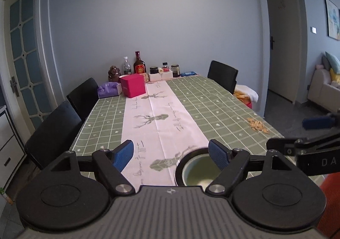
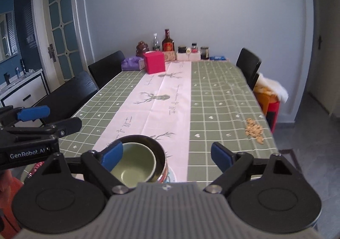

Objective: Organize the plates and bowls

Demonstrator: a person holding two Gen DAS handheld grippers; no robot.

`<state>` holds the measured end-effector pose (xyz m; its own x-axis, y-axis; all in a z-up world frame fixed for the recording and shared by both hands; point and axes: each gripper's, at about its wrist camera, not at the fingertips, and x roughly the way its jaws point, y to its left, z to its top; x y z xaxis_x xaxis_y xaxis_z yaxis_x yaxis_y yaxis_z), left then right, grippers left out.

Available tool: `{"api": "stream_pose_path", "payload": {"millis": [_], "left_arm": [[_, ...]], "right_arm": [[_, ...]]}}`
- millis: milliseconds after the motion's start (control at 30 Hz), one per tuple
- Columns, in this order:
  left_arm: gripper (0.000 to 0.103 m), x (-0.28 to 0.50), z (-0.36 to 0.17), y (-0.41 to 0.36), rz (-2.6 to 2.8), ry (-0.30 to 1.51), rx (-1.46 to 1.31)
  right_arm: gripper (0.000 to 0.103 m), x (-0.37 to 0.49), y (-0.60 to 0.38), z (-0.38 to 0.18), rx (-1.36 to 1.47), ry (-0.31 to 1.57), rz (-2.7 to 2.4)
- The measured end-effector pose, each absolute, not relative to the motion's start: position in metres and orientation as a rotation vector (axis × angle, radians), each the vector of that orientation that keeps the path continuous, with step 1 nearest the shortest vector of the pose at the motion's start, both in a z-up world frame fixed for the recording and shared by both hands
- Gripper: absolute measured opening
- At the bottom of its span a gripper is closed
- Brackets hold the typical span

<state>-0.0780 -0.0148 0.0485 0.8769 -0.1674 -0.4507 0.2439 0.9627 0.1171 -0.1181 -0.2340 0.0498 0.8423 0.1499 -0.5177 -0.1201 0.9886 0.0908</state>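
Both the left gripper (image 1: 171, 155) and right gripper (image 2: 166, 155) hang spread wide, pinching nothing. Just below them, a green bowl (image 2: 136, 162) sits nested in a dark bowl (image 2: 158, 149) at the tabletop's (image 2: 223, 100) near edge. Farther back stands a red box (image 2: 154, 62).

Both the left gripper (image 1: 171, 155) and the right gripper (image 2: 166, 155) hover side by side, jaws spread wide and empty.
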Motion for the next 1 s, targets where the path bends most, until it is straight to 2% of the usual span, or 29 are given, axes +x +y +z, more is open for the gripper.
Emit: {"api": "stream_pose_path", "payload": {"millis": [267,567,1000], "left_arm": [[0.093,-0.114,0.021,-0.027,-0.228,0.492,0.217],[0.094,-0.130,-0.006,-0.020,-0.194,0.585,0.146],[0.094,-0.153,-0.007,-0.013,-0.158,0.566,0.097]], "right_arm": [[0.090,-0.172,-0.220,0.038,0.006,0.477,0.097],[0.090,-0.196,-0.227,0.007,0.055,0.539,0.061],[0.090,-0.219,-0.228,0.001,0.111,0.505,0.043]]}}
